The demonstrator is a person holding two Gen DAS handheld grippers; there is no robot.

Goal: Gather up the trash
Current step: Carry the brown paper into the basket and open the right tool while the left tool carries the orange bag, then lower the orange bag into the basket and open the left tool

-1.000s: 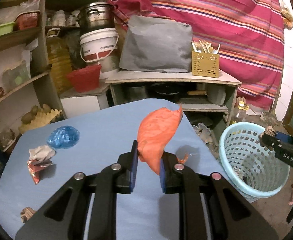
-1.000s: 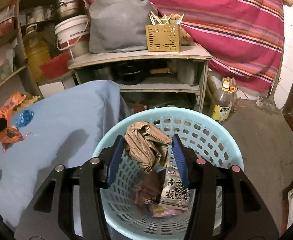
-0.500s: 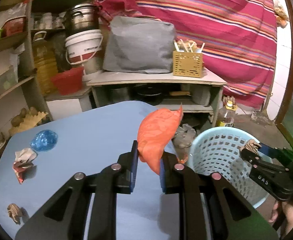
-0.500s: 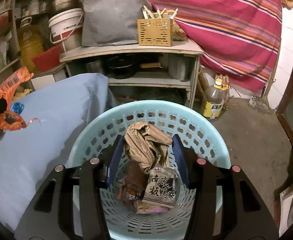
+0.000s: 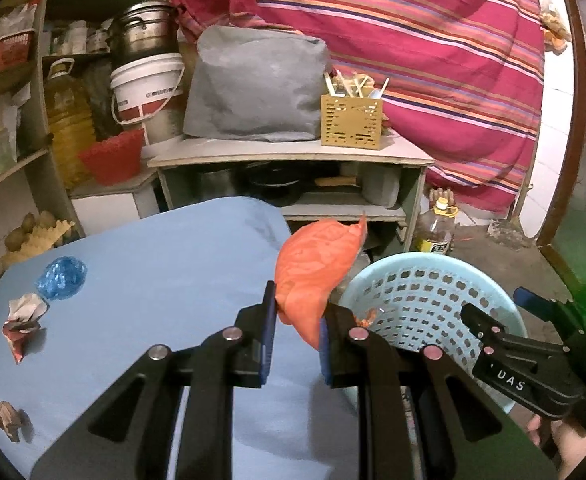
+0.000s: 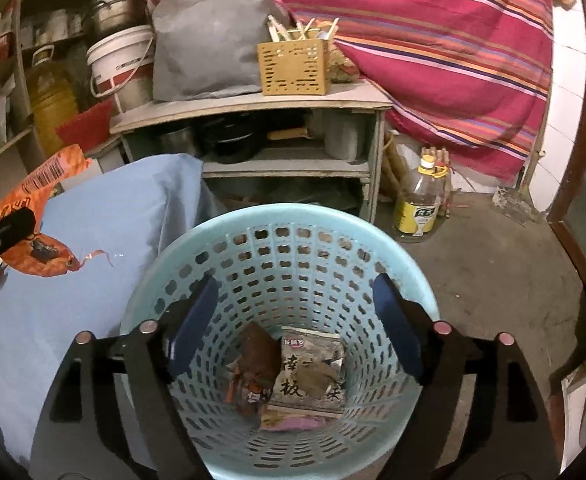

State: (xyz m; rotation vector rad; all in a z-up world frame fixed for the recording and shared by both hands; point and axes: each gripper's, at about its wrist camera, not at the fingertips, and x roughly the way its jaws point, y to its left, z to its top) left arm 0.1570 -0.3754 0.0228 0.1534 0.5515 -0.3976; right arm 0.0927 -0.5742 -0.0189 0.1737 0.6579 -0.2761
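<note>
My left gripper (image 5: 297, 308) is shut on an orange wrapper (image 5: 313, 264), held above the blue table's (image 5: 153, 280) right edge, beside the light blue basket (image 5: 405, 258). In the right wrist view the orange wrapper (image 6: 41, 200) hangs at the far left. My right gripper (image 6: 295, 284) hovers over the basket (image 6: 277, 216); its jaws are opening, with nothing between them. A crumpled brown paper (image 6: 317, 376) lies on a printed packet at the basket's bottom, among other wrappers. The right gripper (image 5: 497, 306) also shows at the basket's right side.
On the table lie a blue crumpled wrapper (image 5: 61, 278), a white and red wrapper (image 5: 23, 320) and a small brown scrap (image 5: 7, 420). A low wooden shelf unit (image 5: 293, 156) stands behind the table. An oil bottle (image 6: 417, 204) stands on the floor past the basket.
The right jaws have spread and the brown paper they held has dropped into the basket. The left gripper has carried the orange wrapper rightward to the basket's side.
</note>
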